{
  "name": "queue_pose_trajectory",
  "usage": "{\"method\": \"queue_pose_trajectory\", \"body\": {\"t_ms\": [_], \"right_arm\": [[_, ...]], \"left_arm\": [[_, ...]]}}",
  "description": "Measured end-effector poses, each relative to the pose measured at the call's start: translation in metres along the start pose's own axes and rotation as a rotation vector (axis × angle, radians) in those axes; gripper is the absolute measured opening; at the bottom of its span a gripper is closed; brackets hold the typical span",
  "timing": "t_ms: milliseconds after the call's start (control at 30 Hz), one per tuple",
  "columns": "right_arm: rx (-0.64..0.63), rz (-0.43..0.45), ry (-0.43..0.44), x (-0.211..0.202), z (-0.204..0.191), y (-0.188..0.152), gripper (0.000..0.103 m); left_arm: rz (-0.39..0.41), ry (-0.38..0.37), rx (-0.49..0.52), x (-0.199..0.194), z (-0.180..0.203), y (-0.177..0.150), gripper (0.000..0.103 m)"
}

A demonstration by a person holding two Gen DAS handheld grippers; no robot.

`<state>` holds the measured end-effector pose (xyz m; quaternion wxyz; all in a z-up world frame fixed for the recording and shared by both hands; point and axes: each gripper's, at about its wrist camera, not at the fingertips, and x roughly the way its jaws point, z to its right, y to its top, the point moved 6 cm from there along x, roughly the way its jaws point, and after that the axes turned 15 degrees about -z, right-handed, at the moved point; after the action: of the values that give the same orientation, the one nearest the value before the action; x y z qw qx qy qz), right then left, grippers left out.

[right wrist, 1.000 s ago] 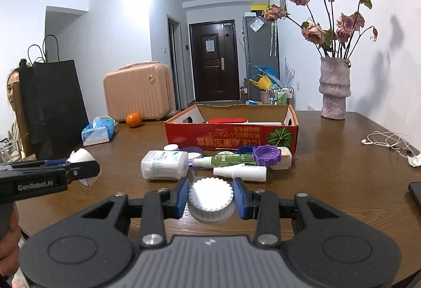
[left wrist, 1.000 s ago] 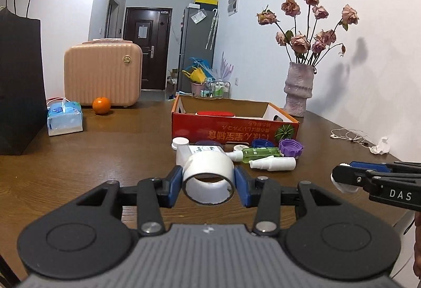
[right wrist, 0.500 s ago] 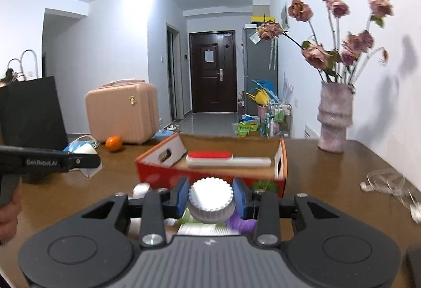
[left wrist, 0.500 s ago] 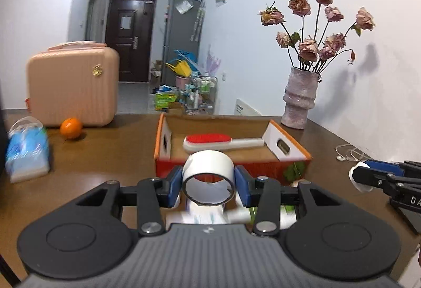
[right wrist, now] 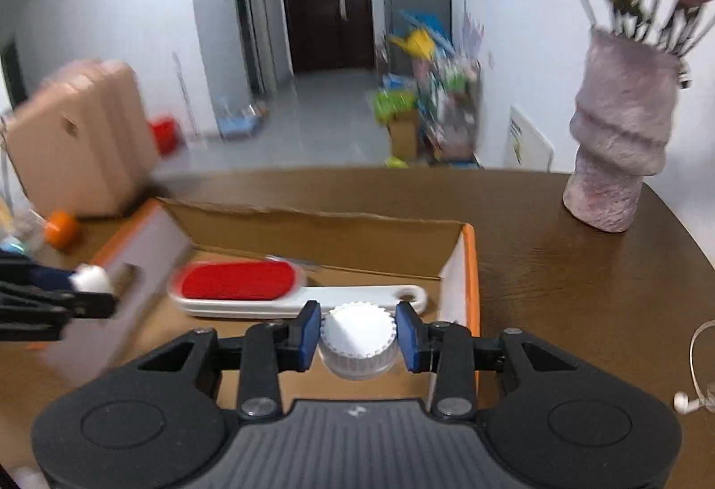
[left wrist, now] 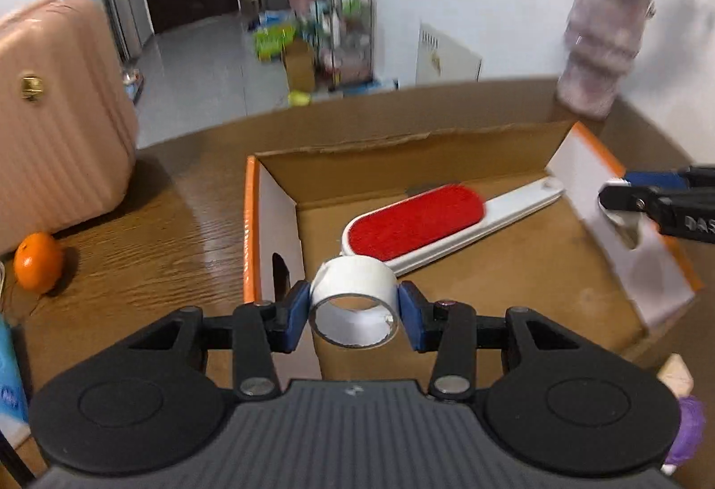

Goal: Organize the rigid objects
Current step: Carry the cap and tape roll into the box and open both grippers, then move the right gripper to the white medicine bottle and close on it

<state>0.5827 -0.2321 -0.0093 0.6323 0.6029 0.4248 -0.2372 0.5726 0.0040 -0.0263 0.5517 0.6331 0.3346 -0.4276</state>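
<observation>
The left gripper [left wrist: 354, 312] pinches a white tape roll [left wrist: 354, 306] above the near left corner of the open cardboard box [left wrist: 272, 212]. The right gripper [right wrist: 357, 335] clamps a ridged white cap [right wrist: 357, 339] over the box's near right corner. Inside the box lies a red-faced lint brush [left wrist: 415, 223] with a white handle.
</observation>
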Motion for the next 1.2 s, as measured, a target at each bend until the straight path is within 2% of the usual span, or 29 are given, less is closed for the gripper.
{"method": "queue_pose_trajectory", "body": {"t_ms": [133,200,233,267,333,467,667,833,967,1200], "right_arm": [[-0.026,-0.091,-0.083,0.049,0.004,0.019,0.036],[-0.054,-0.14,-0.113,0.067,0.002,0.023,0.036],[-0.065,-0.156,-0.126,0.073,0.001,0.024,0.036],[-0.073,-0.163,-0.14,0.078,0.001,0.024,0.037],[-0.094,-0.17,-0.16,0.084,0.001,0.025,0.048],[-0.096,-0.145,-0.148,0.074,-0.001,0.027,0.048],[-0.097,-0.101,-0.146,0.029,0.003,0.03,0.051],[-0.074,-0.042,-0.128,-0.03,0.006,0.017,0.055],[-0.063,0.015,-0.091,-0.079,0.001,-0.01,0.058],[-0.034,0.141,-0.001,-0.155,-0.016,-0.086,0.061]], "left_arm": [[-0.109,0.01,0.046,0.033,0.002,0.019,0.044],[-0.133,0.053,0.059,0.046,0.002,0.023,0.047],[-0.143,0.07,0.068,0.05,0.003,0.024,0.051],[-0.145,0.071,0.071,0.053,0.004,0.025,0.056],[-0.143,0.064,0.06,0.054,0.002,0.027,0.06],[-0.125,0.057,0.037,0.04,-0.005,0.029,0.064],[-0.052,0.068,0.003,-0.018,-0.012,0.023,0.069],[0.05,0.045,-0.033,-0.082,-0.016,-0.002,0.072],[0.145,-0.01,-0.081,-0.131,-0.019,-0.04,0.075],[0.337,0.0,-0.146,-0.187,-0.011,-0.139,0.081]]}}
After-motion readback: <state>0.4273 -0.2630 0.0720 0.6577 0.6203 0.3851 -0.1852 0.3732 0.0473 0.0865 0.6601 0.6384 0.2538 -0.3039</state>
